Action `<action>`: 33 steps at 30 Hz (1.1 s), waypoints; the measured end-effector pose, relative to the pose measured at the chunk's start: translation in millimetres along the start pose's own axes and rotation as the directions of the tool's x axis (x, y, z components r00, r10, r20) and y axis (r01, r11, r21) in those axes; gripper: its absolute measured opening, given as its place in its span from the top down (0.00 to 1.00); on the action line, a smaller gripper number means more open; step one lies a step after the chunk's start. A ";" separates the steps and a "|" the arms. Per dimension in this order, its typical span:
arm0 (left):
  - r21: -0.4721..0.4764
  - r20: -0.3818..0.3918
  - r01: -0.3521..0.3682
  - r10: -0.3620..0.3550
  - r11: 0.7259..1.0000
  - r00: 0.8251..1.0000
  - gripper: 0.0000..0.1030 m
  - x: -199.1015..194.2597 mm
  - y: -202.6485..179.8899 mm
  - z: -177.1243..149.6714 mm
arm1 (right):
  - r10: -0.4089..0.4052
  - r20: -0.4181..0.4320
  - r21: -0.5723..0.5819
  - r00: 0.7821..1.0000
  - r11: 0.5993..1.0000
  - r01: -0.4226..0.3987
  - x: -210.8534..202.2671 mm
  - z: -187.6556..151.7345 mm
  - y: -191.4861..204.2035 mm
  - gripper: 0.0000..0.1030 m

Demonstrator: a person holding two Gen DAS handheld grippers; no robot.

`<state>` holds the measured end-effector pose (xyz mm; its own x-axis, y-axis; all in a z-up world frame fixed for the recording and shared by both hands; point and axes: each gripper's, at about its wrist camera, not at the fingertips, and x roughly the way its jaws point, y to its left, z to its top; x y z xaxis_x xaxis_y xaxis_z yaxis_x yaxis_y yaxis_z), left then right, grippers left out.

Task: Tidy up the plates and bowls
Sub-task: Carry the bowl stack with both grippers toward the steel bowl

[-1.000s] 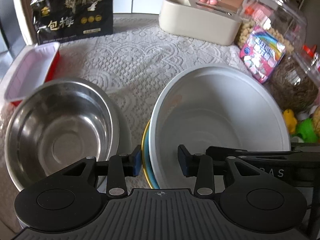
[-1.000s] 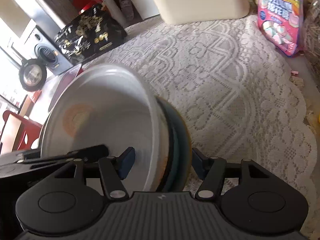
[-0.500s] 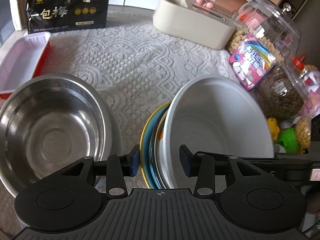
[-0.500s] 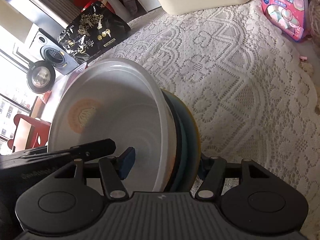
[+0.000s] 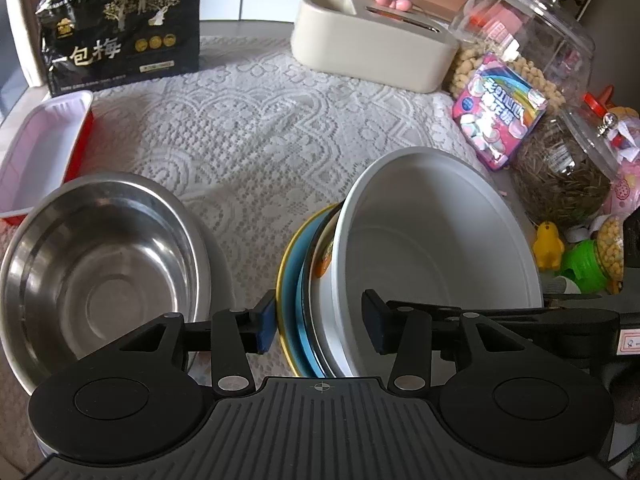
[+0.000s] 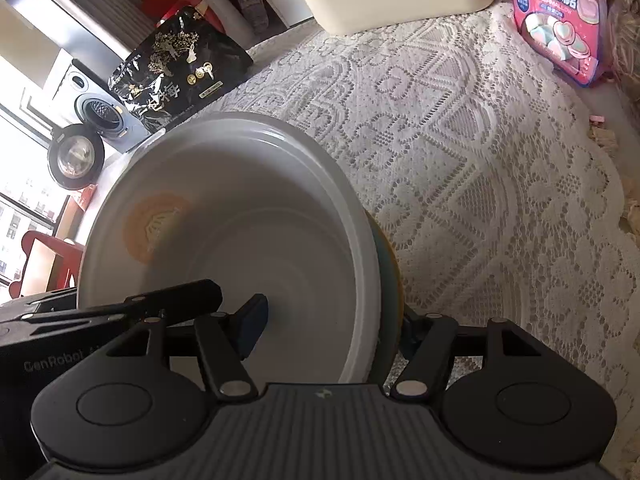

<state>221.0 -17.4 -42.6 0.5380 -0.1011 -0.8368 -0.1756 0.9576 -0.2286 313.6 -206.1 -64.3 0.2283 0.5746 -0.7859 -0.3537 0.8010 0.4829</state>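
Glossy white bowl (image 5: 436,240) nested atop rimmed plates (image 5: 298,280) on lace tablecloth (image 5: 260,128); shiny steel bowl (image 5: 96,276) left. Left gripper (image 5: 318,326) and right gripper (image 6: 332,326) astride rims, jaws just opening, spread, not pressing.

My left wrist camera looked steeply down from close behind my fingers, the white bowl (image 5: 436,248) at one o'clock. My right wrist camera tilted down likewise, that bowl (image 6: 240,240) at eleven o'clock. Both views shared the bowl and the lace tablecloth (image 5: 256,128) beyond.
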 end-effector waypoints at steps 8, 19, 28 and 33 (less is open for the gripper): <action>0.007 -0.001 -0.003 0.003 1.000 1.000 0.53 1.4 -0.8 0.9 | 0.008 -0.001 0.008 1.000 1.000 -0.008 0.5 1.4 -2.4 0.37; -0.023 -0.029 0.014 -0.014 1.000 0.999 0.49 8.2 11.2 -0.2 | 0.031 -0.012 -0.012 0.999 0.999 -0.031 3.6 1.3 -0.8 0.43; -0.028 -0.050 0.058 -0.059 0.998 0.997 0.46 12.4 19.2 2.3 | 0.037 -0.030 -0.015 0.999 0.999 -0.037 6.5 3.5 2.1 0.44; -0.026 -0.056 0.074 -0.076 0.997 0.996 0.42 14.2 19.8 2.3 | 0.050 -0.045 -0.003 0.998 0.999 -0.050 7.6 4.1 -1.0 0.45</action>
<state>227.1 0.7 -57.9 0.5026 -0.1882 -0.8438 -0.1561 0.9402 -0.3027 319.4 -201.8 -69.2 0.1692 0.6056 -0.7776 -0.3670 0.7709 0.5206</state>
